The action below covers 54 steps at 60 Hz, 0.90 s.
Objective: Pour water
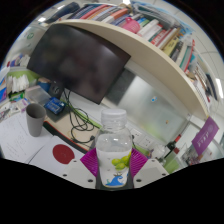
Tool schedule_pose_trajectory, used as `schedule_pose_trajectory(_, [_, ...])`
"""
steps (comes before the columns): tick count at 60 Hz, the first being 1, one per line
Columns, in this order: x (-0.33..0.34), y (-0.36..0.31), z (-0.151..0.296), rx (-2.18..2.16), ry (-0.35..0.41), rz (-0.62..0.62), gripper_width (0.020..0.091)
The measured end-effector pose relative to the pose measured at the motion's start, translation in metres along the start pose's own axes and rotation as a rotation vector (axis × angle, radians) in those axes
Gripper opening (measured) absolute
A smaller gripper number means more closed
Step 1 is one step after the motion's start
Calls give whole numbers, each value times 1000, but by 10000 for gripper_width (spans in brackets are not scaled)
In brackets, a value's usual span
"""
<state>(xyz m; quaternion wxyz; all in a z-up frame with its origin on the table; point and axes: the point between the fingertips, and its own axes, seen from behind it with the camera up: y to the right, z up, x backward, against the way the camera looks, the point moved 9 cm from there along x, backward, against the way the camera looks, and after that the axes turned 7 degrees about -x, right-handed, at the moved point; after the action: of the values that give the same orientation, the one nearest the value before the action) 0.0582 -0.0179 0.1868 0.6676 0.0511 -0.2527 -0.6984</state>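
A clear plastic bottle [114, 148] with a white cap and a label showing green fruit stands upright between my fingers. Both magenta pads [91, 161] press against its sides, so my gripper [114, 166] is shut on it. The bottle looks lifted above the white desk [30, 148]. A grey cup [36, 120] stands on the desk, off to the left beyond the fingers. A red round coaster [63, 153] lies on the desk between the cup and the bottle.
A dark monitor [75, 62] stands behind the desk, with a shelf of books [150, 28] above it. Cables and small blue items [55, 103] lie near the cup. A purple box [205, 135] and other clutter sit to the right.
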Motion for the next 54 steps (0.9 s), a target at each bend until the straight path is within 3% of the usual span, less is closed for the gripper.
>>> schedule_pose_trajectory(17, [-20, -93, 76, 673, 3, 2, 375])
schedule_pose_trajectory(38, [-49, -142, 78, 1299, -58, -23, 376])
schedule_pose_trajectory(54, [-56, -152, 67, 1367, -103, -16, 376])
